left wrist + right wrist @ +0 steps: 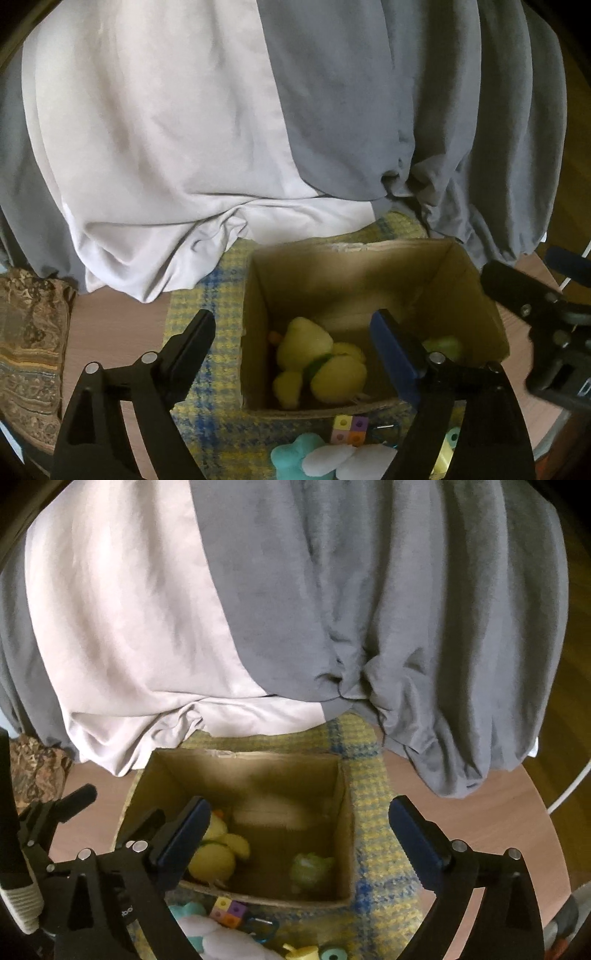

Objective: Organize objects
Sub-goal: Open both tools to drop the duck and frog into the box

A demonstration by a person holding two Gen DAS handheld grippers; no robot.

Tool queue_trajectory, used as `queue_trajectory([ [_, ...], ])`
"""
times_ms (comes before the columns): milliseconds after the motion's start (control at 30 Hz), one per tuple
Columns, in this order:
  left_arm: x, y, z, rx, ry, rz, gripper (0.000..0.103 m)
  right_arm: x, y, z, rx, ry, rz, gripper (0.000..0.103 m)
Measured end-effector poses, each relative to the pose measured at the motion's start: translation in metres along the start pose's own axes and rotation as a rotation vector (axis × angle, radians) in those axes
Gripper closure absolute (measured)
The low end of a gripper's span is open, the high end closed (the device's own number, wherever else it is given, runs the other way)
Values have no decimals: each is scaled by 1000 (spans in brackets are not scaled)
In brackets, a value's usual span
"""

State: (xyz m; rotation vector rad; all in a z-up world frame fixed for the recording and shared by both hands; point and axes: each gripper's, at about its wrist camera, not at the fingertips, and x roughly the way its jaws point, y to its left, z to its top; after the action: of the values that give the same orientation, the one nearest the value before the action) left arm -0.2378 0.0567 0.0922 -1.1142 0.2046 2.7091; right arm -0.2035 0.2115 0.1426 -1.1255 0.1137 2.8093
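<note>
1. Background is filled by draped bedding: a white sheet (159,147) on the left, a grey sheet (388,103) on the right, both hanging to the floor (110,325).
2. A yellow-and-blue checked mat (207,295) is laid on the floor, its far edge under the bedding.
3. An open cardboard box (369,273) is stood on the mat, upright, just in front of the sheets.
4. A patterned brown cloth (29,347) is seen at far left on the floor, apart from the mat.
5. Left gripper (295,332): jaws held wide apart, nothing between them; positioned over the box's near-left corner. Right gripper (295,823): jaws also spread wide, nothing held; positioned over the box opening.
6. A yellow plush toy (317,362) is lying inside the box at its near-left; a smaller pale green plush (310,871) is lying inside at near-right, apart from the yellow one.
7. On the mat just outside the box's near wall: a teal-and-white plush (321,458), and beside it a multicoloured cube block (349,434).
8. A blue clip (264,928) and yellow and teal plastic pieces (314,952) are seen near the bottom edge; detail cannot be told.
</note>
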Motion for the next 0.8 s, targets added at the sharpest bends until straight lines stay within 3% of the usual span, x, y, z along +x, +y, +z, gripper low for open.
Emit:
queue_trajectory([
  [200, -12, 0, -9, -5, -20, 36, 5, -15, 0, -9, -10, -24, -12, 3],
  [800, -43, -5, -46, -25, -57, 66, 2, -45, -10, -49, 24, -62, 0, 2],
])
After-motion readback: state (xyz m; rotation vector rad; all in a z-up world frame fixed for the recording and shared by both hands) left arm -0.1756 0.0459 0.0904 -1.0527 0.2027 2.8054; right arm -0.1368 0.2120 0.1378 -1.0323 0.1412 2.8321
